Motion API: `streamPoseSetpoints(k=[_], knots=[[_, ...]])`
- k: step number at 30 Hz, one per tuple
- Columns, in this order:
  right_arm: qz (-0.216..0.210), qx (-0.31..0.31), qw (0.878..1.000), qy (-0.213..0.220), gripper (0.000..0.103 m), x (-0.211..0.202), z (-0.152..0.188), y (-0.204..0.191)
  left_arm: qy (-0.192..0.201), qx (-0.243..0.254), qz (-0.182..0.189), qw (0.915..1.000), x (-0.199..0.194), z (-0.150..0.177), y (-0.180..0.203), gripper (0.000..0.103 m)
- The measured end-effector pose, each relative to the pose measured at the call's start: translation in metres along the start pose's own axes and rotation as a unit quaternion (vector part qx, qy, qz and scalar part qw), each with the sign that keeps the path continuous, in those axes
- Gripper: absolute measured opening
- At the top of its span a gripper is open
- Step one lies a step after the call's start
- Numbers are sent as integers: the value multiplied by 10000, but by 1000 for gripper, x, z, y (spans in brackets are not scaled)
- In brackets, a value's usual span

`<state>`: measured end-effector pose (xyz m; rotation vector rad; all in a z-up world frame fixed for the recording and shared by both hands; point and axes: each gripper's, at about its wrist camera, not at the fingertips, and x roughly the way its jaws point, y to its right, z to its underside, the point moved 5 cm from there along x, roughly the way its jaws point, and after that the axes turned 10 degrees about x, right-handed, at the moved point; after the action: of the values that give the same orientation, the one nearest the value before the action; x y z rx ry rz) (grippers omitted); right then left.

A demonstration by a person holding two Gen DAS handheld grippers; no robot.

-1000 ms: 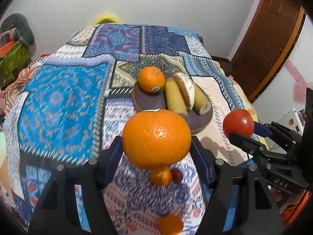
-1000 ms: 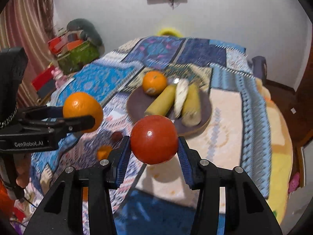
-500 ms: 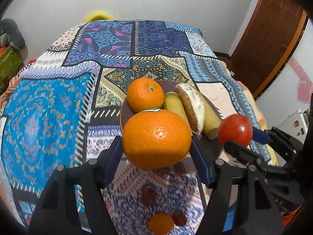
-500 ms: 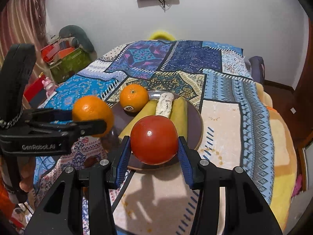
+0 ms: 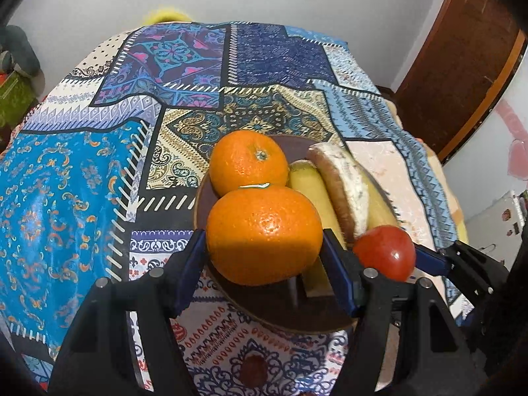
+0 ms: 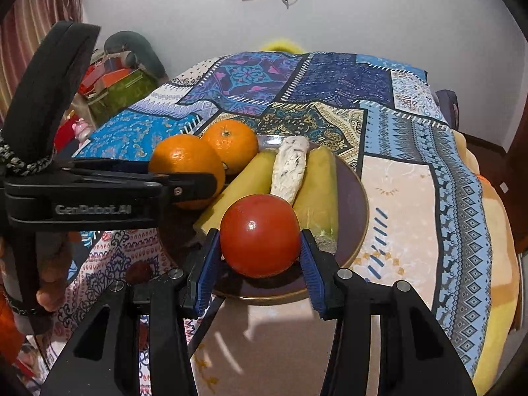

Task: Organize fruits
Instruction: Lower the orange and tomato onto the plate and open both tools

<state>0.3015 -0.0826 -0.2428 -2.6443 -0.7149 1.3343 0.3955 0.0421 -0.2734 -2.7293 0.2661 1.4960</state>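
Observation:
My left gripper (image 5: 264, 241) is shut on a large orange (image 5: 264, 234) and holds it over the near left part of the dark round plate (image 5: 297, 316). My right gripper (image 6: 260, 241) is shut on a red tomato (image 6: 260, 236) over the plate's near rim (image 6: 358, 211). The tomato also shows in the left wrist view (image 5: 384, 252), and the held orange in the right wrist view (image 6: 186, 165). On the plate lie a second orange (image 5: 247, 161), two yellow bananas (image 6: 318, 191) and a white speckled piece (image 6: 290, 168) between them.
The plate sits on a bed with a patchwork cover (image 5: 82, 181). A small dark fruit (image 5: 252, 369) lies on the cover in front of the plate. A brown door (image 5: 462, 66) stands at the right. Boxes and clutter (image 6: 115, 82) stand left of the bed.
Both grippers have moved forward with their fruit, from in front of the plate to over its near part. The small loose fruits on the cover have slipped mostly out of view below.

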Motion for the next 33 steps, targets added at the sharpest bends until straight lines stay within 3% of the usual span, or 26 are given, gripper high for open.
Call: streamPoseSetpoints(k=[14, 19, 33], knots=[[64, 97, 9999, -81, 49, 6, 3, 2, -60, -84, 80, 9999, -10, 10, 0, 68], [180, 48, 9998, 87, 64, -7, 0, 1, 256, -51, -18, 9997, -41, 8, 3, 68], [233, -258, 9983, 474, 64, -67, -4, -31, 904, 232, -606, 9938, -145, 32, 6, 71]])
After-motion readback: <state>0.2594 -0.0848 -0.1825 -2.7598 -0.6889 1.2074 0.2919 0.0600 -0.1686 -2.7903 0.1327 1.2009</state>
